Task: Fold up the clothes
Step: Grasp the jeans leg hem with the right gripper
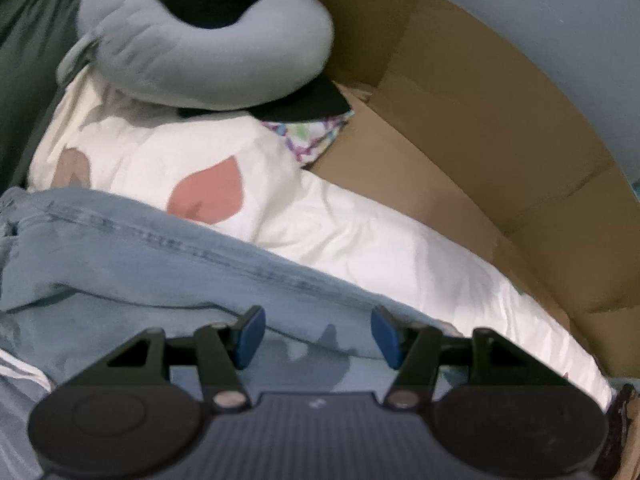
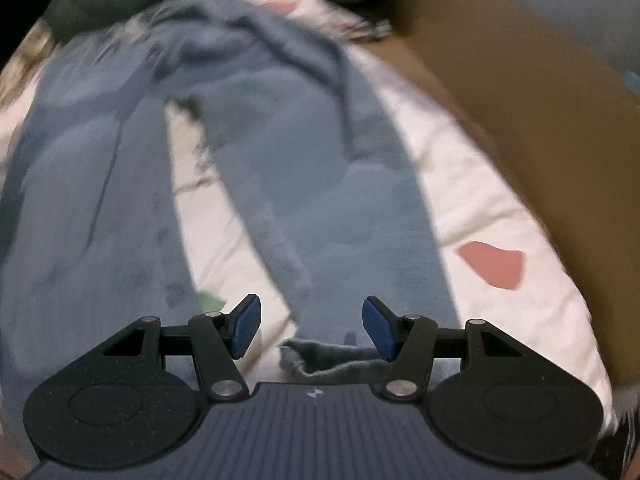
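A: Jeans (image 2: 280, 168) — where are they sitting?
B: Lying spread on the white bedspread (image 2: 500, 184), the one with pink patches. Both legs are running toward the right gripper (image 2: 311, 328), a strip of bedspread showing between them. One frayed hem is lying right under that gripper.

A: Right gripper gripping it?
B: No. Jaws are standing apart with a clear gap and the blue pads (image 2: 246, 326) aren't pressing on any cloth. Hem is sitting below and between them, view is blurry, can't tell if the tips are touching fabric.

A: Left gripper (image 1: 318, 338)?
B: Also standing apart, nothing clamped. It's hovering over a bunched part of the denim with a stitched seam running across the left view. Can't tell if it's touching.

A: Anything around?
B: Grey neck pillow (image 1: 208, 36) is resting at the far end of the bedspread, on something dark. Cardboard box (image 1: 480, 128) is standing along the right edge, touching the bedding. A patterned cloth (image 1: 312, 136) is peeking out between pillow and box.
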Demonstrator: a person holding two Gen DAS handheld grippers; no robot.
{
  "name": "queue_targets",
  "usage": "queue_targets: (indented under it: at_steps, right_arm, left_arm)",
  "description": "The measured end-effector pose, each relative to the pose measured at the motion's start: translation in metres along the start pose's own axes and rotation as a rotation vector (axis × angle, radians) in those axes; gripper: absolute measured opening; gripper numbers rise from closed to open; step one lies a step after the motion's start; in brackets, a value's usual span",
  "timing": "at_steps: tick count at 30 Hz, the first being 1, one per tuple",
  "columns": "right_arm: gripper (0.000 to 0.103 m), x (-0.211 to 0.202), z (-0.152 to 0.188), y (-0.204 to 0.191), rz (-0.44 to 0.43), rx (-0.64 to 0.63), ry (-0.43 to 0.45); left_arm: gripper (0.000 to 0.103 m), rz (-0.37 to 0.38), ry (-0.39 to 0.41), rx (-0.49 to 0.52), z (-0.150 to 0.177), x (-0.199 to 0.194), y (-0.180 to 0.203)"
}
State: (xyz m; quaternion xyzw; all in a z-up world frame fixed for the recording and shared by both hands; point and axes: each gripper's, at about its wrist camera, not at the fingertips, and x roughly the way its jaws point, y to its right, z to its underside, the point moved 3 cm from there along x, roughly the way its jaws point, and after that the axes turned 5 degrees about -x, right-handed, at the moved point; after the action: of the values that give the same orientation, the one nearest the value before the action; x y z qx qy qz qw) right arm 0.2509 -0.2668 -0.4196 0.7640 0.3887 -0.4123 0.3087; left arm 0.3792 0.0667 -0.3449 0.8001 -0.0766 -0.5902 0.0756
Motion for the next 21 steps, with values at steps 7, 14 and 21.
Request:
queue_targets:
  at_steps: [7, 14, 21]
  right_arm:
    - [0.050, 0.012, 0.013, 0.000, -0.023, -0.119, -0.107]
    - [0.049, 0.011, 0.024, -0.007, -0.005, -0.180, -0.166]
    - [0.049, 0.012, 0.033, -0.012, 0.029, -0.234, -0.179]
  left_arm:
    - [0.062, -0.004, 0.013, -0.023, -0.004, -0.008, -0.016]
    - [0.062, -0.021, 0.006, -0.045, -0.005, -0.004, -0.023]
    - [0.062, -0.025, -0.003, -0.023, -0.001, 0.001, -0.014]
